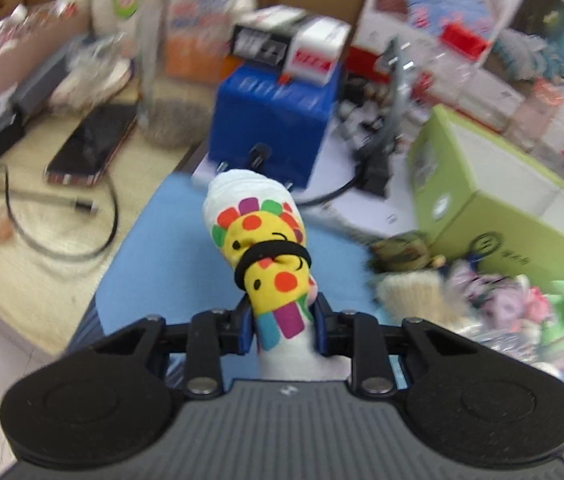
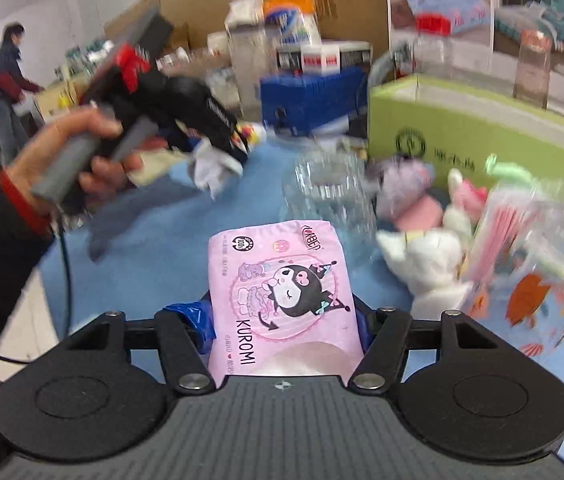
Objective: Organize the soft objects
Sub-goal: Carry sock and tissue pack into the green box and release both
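Left wrist view: left gripper [image 1: 282, 320] has its jaws clenched on a rolled sock bundle [image 1: 260, 252] tied with a black band, held up clear of the blue mat [image 1: 162, 256] on the worktop; green box [image 1: 494, 200] sits to the right with a pile of plush toys [image 1: 494, 292] in front of it. Right wrist view: right gripper [image 2: 284, 320] jaws grasp a pink tissue pack [image 2: 278, 284], also off the mat, with the left gripper visible in the person's hand [image 2: 78, 152] at upper left. Judging by that, two items are picked, none placed yet, and the plush pile plus loose packets are left to sort.
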The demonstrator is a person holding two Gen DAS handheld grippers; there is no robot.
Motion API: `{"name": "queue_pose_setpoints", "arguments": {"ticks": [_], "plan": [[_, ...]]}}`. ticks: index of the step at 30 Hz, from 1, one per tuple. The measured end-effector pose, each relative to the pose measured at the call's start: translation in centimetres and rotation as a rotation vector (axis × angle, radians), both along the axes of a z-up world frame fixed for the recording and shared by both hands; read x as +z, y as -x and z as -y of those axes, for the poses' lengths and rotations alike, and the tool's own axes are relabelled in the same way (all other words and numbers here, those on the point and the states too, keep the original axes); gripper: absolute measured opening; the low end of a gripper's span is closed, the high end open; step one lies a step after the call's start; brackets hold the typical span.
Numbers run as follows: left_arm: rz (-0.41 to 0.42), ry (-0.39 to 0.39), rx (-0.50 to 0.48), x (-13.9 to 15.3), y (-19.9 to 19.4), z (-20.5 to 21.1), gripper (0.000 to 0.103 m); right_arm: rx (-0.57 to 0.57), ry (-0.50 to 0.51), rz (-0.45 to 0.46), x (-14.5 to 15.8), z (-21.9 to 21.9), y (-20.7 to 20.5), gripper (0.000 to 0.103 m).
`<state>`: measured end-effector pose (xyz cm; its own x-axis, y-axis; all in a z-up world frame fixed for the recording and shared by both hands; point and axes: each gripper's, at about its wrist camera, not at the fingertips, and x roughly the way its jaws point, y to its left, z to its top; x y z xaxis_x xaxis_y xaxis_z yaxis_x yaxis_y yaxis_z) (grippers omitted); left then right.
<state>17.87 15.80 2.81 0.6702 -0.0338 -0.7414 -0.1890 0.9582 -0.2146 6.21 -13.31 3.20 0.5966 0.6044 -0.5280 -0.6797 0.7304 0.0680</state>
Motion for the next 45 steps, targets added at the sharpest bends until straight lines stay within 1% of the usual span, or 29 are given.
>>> {"name": "queue_pose_setpoints", "arguments": {"ticks": [2,4,6,7,9,11,13,15,17,19,20,21,22,23,24,26,31,34,36,40,45], "plan": [[0.053,-0.011,-0.046,2.5,-0.7,1.0,0.025,-0.028,-0.007,0.062,2.8,1.1,-0.4,0.049],[0.095,-0.011,-0.094,4.8,-2.2,2.1,0.025,-0.082,0.002,0.119,5.6,2.6,-1.8,0.049],[0.135,-0.018,-0.14,6.8,-4.1,3.5,0.025,-0.143,0.015,0.153,8.0,4.1,-4.3,0.049],[0.146,-0.03,-0.156,7.5,-5.2,4.4,0.025,-0.184,0.037,0.179,8.9,4.8,-6.2,0.049],[0.158,-0.053,-0.183,8.4,-7.5,6.3,0.025,-0.246,0.079,0.2,10.0,6.2,-9.8,0.05],[0.16,-0.062,-0.214,8.6,-9.8,8.1,0.025,-0.293,0.093,0.198,10.5,7.4,-13.4,0.05],[0.148,-0.067,-0.242,8.3,-12.1,9.6,0.025,-0.322,0.109,0.176,10.2,8.1,-17.1,0.05],[0.129,-0.07,-0.266,7.5,-14.0,10.9,0.025,-0.328,0.119,0.145,9.5,8.1,-20.3,0.05],[0.105,-0.081,-0.279,6.5,-15.7,11.8,0.025,-0.328,0.129,0.113,8.3,8.2,-22.7,0.05],[0.081,-0.096,-0.29,5.3,-17.0,12.3,0.027,-0.321,0.128,0.077,6.9,8.0,-24.7,0.053],[0.069,-0.109,-0.293,4.8,-17.5,12.5,0.038,-0.32,0.121,0.058,6.2,7.9,-25.4,0.053],[0.059,-0.122,-0.295,4.4,-17.8,12.6,0.067,-0.327,0.112,0.031,5.5,7.8,-26.1,0.053],[0.058,-0.138,-0.288,4.0,-18.0,12.7,0.079,-0.335,0.111,-0.005,4.8,7.7,-26.7,0.055],[0.076,-0.149,-0.28,3.9,-17.8,12.7,0.08,-0.347,0.122,-0.041,4.3,7.6,-27.2,0.055],[0.086,-0.162,-0.276,3.9,-17.7,12.7,0.08,-0.346,0.131,-0.052,4.0,7.4,-27.4,0.057],[0.104,-0.174,-0.28,4.2,-17.3,12.5,0.08,-0.35,0.132,-0.026,3.9,7.1,-27.0,0.059],[0.127,-0.165,-0.258,5.3,-15.6,11.5,0.08,-0.369,0.079,0.029,5.8,7.2,-25.7,0.062],[0.123,-0.155,-0.244,5.6,-13.9,10.8,0.08,-0.371,0.06,0.056,6.9,7.3,-23.7,0.064],[0.126,-0.155,-0.238,5.6,-12.4,10.4,0.08,-0.369,0.039,0.069,7.4,7.4,-21.9,0.064],[0.126,-0.153,-0.237,5.3,-8.9,9.7,0.08,-0.378,0.014,0.114,7.8,7.4,-16.9,0.065],[0.116,-0.152,-0.228,4.3,-4.3,8.6,0.08,-0.397,-0.048,0.138,6.7,7.5,-10.8,0.065]]}}
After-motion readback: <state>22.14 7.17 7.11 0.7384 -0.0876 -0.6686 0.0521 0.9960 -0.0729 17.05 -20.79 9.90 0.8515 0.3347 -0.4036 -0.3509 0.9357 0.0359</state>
